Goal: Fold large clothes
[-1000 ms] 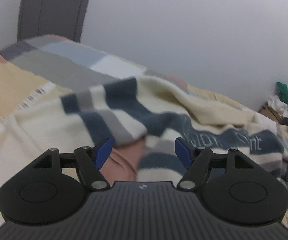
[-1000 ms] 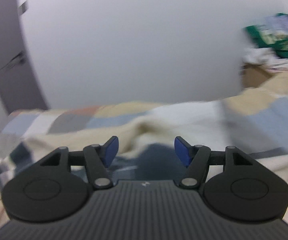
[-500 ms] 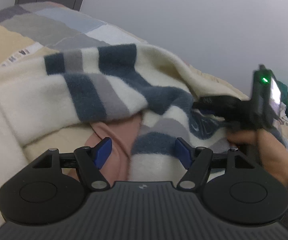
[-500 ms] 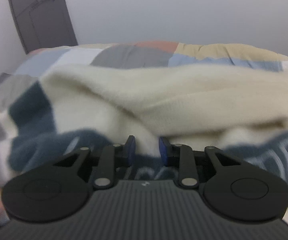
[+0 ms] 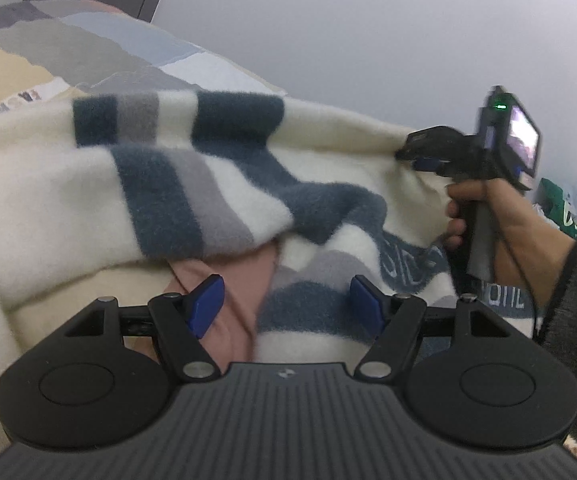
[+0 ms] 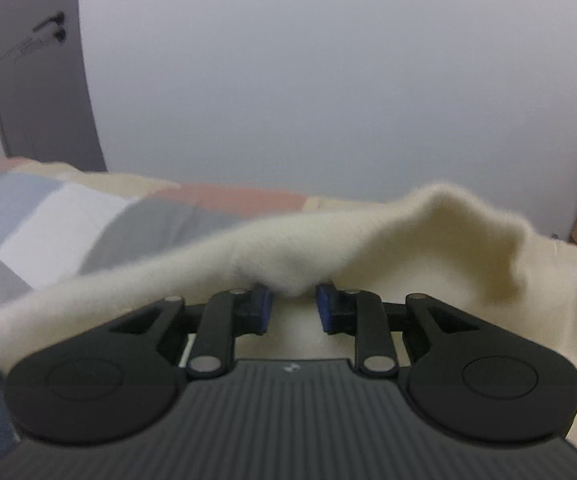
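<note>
left gripper (image 5: 284, 304): jaws spread wide, empty, hovering low over the striped fleece garment (image 5: 192, 184) heaped on the bed (image 5: 88, 52). right gripper (image 6: 291, 307): jaws, half a second ago narrowing on the cream edge, now pinch it and have raised it off the bed. judgement: one edge secured; left gripper must grip next.
</note>
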`<state>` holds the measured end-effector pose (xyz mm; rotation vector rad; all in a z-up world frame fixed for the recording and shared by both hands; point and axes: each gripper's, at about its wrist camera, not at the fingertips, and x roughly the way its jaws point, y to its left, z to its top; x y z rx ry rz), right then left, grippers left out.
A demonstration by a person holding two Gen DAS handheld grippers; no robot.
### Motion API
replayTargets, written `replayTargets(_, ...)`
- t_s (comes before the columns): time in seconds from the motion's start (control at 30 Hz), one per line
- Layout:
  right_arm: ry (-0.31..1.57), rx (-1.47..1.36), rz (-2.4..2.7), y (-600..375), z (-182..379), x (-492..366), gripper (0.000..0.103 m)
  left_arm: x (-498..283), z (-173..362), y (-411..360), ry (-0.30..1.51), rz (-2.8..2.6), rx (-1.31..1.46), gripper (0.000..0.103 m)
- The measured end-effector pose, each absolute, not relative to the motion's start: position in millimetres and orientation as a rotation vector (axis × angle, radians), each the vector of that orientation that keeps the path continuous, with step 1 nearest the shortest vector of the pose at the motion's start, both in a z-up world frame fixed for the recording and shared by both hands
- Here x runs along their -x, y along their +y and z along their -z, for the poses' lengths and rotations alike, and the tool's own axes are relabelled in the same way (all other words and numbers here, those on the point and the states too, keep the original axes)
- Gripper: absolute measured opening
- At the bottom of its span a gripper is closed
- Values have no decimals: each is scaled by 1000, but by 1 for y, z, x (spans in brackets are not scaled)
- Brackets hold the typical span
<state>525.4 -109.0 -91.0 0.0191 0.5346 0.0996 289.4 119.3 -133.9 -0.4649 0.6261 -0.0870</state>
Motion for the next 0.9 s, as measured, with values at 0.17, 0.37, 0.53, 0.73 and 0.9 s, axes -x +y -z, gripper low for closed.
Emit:
replayTargets(0.17, 513, -22, -141, -137, 76, -494, 45, -286, 130, 116, 615, 81, 446, 74)
replayTargets(0.37, 536, -52, -81, -184, 73, -460, 45, -279, 123, 112, 606, 77, 444, 74)
replayTargets(0.53, 725, 20, 63, -203, 102, -475, 43, -275, 121, 109, 609, 70, 432, 74)
replayTargets(0.73, 705, 28, 113, -202, 116, -514, 30, -278, 128, 112, 619, 55, 435, 74)
replayTargets(0.9, 614, 33, 122, -215, 120, -519, 25, -289, 141, 107, 643, 44, 435, 74)
